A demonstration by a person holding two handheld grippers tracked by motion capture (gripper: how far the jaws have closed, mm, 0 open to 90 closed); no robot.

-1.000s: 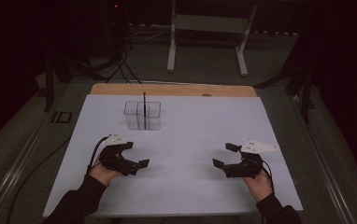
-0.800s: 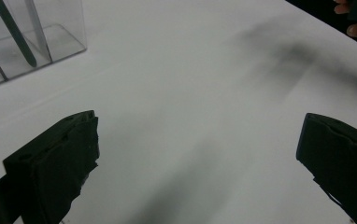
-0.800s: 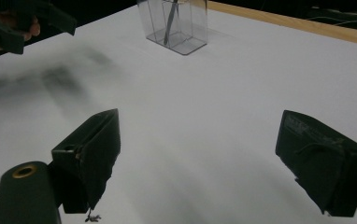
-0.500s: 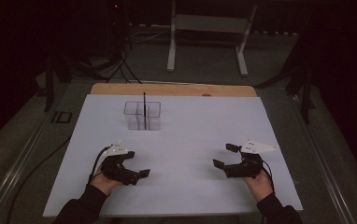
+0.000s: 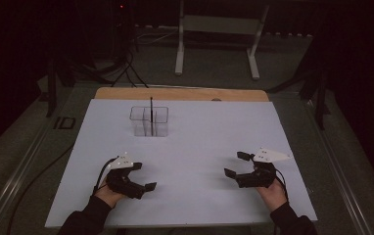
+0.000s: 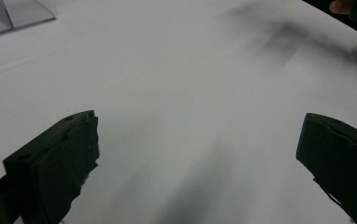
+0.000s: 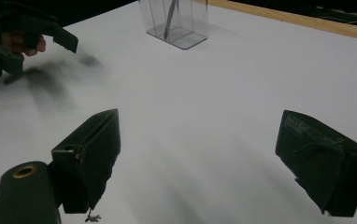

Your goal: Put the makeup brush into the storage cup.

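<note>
A white sheet (image 5: pixel 199 147) is covering the table, its wooden edge (image 5: pixel 180 94) showing at the far side; the room beyond is lying dark. A clear divided container (image 5: pixel 149 121) holding a thin dark stick is standing toward the far left. The left gripper (image 5: pixel 143 177) and right gripper (image 5: pixel 235 164) are resting near the front edge, well apart from it, jaws spread wide and gripping nothing.

A clear box (image 5: pixel 149 121) with a black stick (image 5: pixel 151 110) stands on plain white table cover (image 5: pixel 209 147); wooden edge (image 5: pixel 180 94) tan.
</note>
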